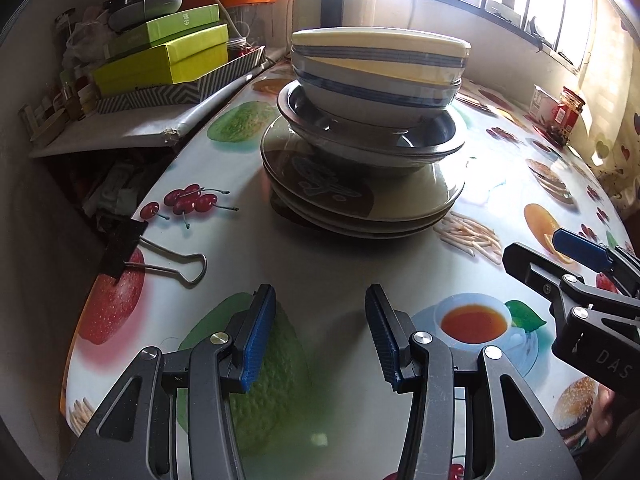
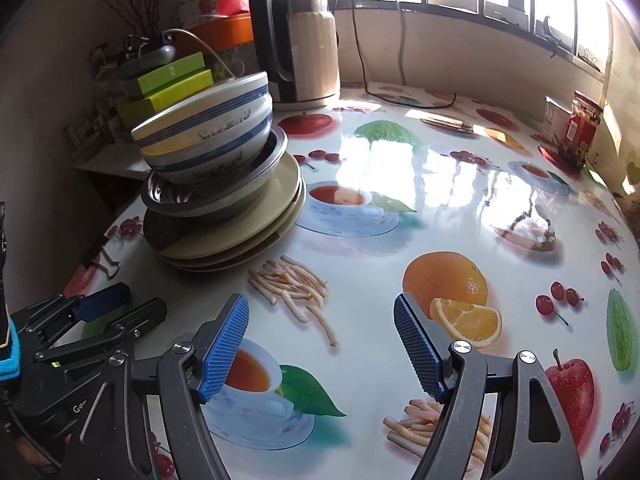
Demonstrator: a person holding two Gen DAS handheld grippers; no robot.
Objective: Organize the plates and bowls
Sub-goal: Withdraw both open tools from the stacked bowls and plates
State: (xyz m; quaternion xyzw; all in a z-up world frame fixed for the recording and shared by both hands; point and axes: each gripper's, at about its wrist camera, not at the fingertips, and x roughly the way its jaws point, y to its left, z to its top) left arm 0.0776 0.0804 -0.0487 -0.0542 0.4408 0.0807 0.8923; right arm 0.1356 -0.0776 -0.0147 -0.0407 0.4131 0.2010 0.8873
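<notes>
Hiding lower plates (image 1: 360, 224) — stacked bowls (image 1: 376, 76), unclear count

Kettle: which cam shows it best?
Right wrist view. The kettle shows whole there, handle and body, behind the stack of dishes. In the left wrist view, the stack hides most of it.

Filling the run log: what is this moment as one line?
left gripper open, empty | right gripper open, empty | blue-striped ceramic bowls atop metal bowl atop beige plates | stack untouched
</notes>
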